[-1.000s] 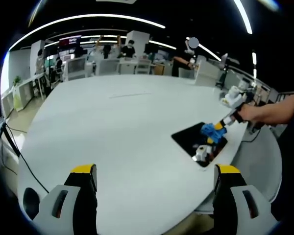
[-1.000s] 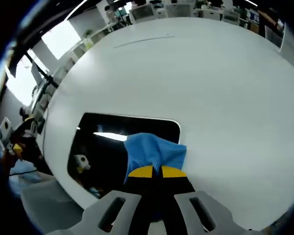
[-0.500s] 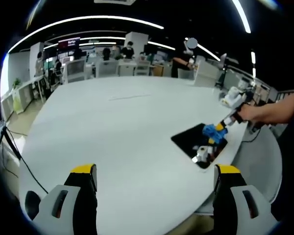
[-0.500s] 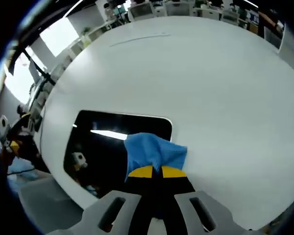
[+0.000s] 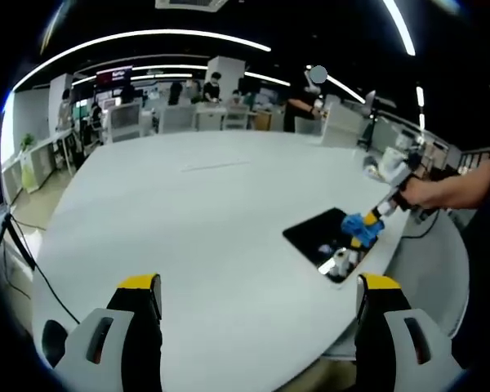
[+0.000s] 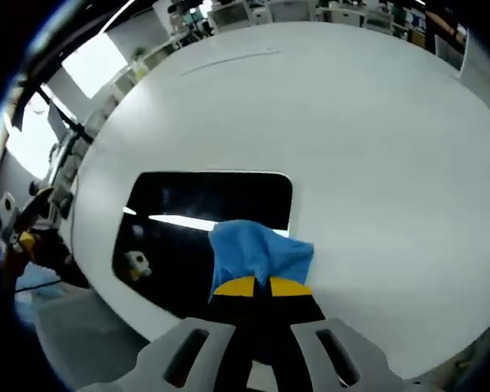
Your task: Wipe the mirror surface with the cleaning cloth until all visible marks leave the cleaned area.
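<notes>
White and broad, the round counter (image 5: 188, 220) takes up most of the room in front of me, with desks, chairs and a few people at the far side under long ceiling lights. Near its right-hand edge lies the mirror (image 6: 204, 220), a dark rectangle with rounded corners, flat on the counter top and reflecting a bright strip of ceiling light; in the left gripper view the same mirror (image 5: 327, 239) sits well out ahead and to the right. On the mirror's near corner rests the cleaning cloth (image 6: 260, 255), a bunched blue piece lying partly on the glass and partly over its edge onto the white surface. The right gripper (image 6: 254, 287) has its yellow-tipped jaws pressed together on the cloth's near fold, pinching it; from the other view that right gripper (image 5: 374, 219) is held by a person's hand (image 5: 420, 193) reaching in from the side. The left gripper (image 5: 259, 284) hovers above the counter's near edge, its jaws spread wide apart with nothing between them.
</notes>
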Tool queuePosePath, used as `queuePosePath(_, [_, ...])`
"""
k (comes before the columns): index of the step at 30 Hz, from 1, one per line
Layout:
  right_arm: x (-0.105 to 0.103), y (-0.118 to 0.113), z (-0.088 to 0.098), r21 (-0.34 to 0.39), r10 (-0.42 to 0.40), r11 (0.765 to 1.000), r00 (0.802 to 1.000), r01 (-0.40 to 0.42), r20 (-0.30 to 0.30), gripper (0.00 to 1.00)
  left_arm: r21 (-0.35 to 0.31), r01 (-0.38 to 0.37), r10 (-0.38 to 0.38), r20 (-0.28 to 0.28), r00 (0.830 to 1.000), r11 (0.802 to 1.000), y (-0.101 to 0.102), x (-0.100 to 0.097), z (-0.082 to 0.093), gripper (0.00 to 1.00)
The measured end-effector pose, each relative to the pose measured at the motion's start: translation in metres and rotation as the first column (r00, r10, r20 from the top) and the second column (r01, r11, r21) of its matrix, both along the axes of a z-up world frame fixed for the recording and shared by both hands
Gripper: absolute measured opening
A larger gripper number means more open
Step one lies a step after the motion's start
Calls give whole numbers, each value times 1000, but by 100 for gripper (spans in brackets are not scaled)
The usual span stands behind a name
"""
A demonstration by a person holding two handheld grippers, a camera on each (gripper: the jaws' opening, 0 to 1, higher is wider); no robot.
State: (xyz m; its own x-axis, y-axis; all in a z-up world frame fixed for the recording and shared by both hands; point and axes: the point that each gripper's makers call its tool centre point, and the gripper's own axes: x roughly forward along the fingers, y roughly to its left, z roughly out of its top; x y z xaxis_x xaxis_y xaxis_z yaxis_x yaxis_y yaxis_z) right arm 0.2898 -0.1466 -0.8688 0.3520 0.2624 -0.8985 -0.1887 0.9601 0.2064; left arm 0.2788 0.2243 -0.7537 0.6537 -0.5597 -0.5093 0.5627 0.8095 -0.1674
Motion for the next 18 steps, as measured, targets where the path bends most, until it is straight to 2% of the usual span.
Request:
queuePosePath(9, [-24, -2, -1, 13, -13, 1000, 1000, 14, -27, 0, 3, 10, -10, 11, 1000, 1000, 1, -2, 0, 100])
queuePosePath(18, [-27, -1, -1, 14, -15, 1000, 999, 16, -47, 0, 3, 19, -19, 13, 1000, 1000, -1, 0, 0, 100])
